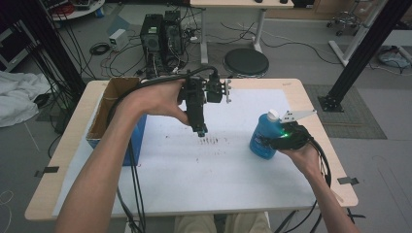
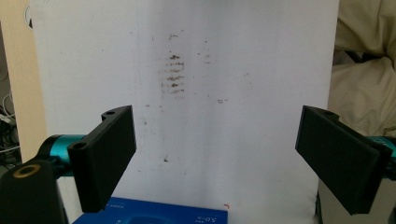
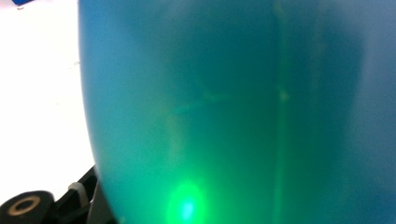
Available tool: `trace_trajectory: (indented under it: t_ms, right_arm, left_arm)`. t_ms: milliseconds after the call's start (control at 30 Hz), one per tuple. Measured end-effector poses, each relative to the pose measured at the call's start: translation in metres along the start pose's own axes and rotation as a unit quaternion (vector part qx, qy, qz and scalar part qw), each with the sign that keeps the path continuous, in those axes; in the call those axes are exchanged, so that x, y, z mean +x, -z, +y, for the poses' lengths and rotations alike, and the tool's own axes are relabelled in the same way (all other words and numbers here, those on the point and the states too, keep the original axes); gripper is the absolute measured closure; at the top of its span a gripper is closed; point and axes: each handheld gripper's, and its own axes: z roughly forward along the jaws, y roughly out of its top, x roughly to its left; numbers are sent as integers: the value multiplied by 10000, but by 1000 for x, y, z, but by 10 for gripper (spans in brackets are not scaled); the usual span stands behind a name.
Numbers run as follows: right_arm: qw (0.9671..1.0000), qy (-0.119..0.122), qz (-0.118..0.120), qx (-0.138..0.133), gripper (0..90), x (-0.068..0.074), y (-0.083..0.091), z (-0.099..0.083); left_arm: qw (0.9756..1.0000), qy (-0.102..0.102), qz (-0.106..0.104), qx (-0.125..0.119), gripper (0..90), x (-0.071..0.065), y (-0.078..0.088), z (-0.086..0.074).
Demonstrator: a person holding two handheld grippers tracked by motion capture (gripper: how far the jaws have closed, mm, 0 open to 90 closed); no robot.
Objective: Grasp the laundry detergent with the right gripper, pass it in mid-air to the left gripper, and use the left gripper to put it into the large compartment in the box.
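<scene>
- Bottle count is standing at one: a single blue bottle [image 1: 265, 136] with a white cap is standing upright on the white sheet [image 1: 194, 165], near the sheet's right edge.
- The right gripper [image 1: 284, 141] is clamping that blue bottle low on its body, jaws pressing in from the side nearest the person; one green light is glowing on the gripper and reflecting off the plastic.
- In the right gripper view the blue bottle [image 3: 233, 107] is sitting right against the lens, with the green glow showing near the bottom.
- The left gripper [image 1: 199, 130] is hanging above the middle of the sheet, pointing down, well apart from the bottle, with one hand [image 1: 155, 99] wrapping its body.
- In the left gripper view its two black jaws are standing wide apart with nothing between them.
- One patch of dark smudges [image 2: 173, 74] is lying on the sheet, just below that gripper's tips in the high view.
- One cardboard box [image 1: 114, 104] with a blue side is sitting open at the left edge of the one table [image 1: 73, 160].
- Two forearms are coming in from the bottom, and cables are trailing from both grippers.
</scene>
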Motion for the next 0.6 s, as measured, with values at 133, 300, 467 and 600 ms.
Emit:
trace_trajectory:
  t_ms: [133, 300, 467, 600]
  right_arm:
    - [9997, 132, 179, -55, 468, 4, 2, 6]
    - [9952, 651, 710, -177, 467, 19, 9, 27]
    - [9838, 1167, 1356, -121, 465, 33, 10, 50]
    - [9742, 1466, 1715, -111, 465, 42, 6, 66]
  left_arm:
    - [10000, 38, 14, -50, 124, 2, 2, 1]
    - [9999, 26, -9, -150, 124, 3, 4, 3]
    - [9998, 54, 0, -176, 124, 2, 3, 6]
    - [9997, 70, -29, -242, 124, 1, 2, 11]
